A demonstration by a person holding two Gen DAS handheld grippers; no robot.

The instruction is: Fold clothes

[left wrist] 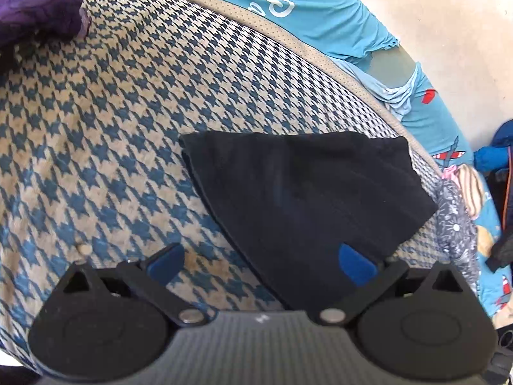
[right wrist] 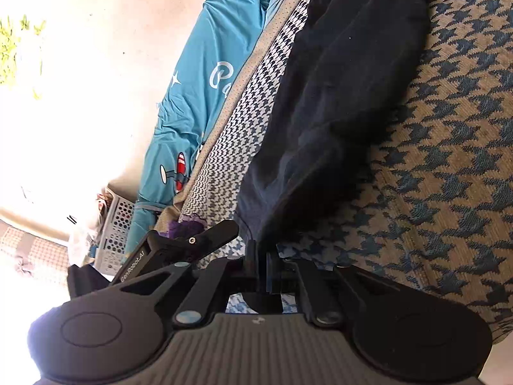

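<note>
So the black garment point(left wrist: 304, 202) sits folded on the houndstooth cushion point(left wrist: 112, 122), near its piped edge. Left gripper point(left wrist: 261, 264) is wide open with nothing in it, and the cloth lies ahead under its right finger. Right gripper point(right wrist: 263, 256) is pinched tight on the garment's near corner, with the cloth's long side running straight away from it. The right is nearer, I'd say. "GenRobot.AI" is printed on the gripper seen at left in the right view.

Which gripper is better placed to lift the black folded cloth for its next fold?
Probably the right gripper: its jaws are shut on a corner of the black folded cloth. The left gripper is open, one finger over the cloth, gripping nothing.
</note>
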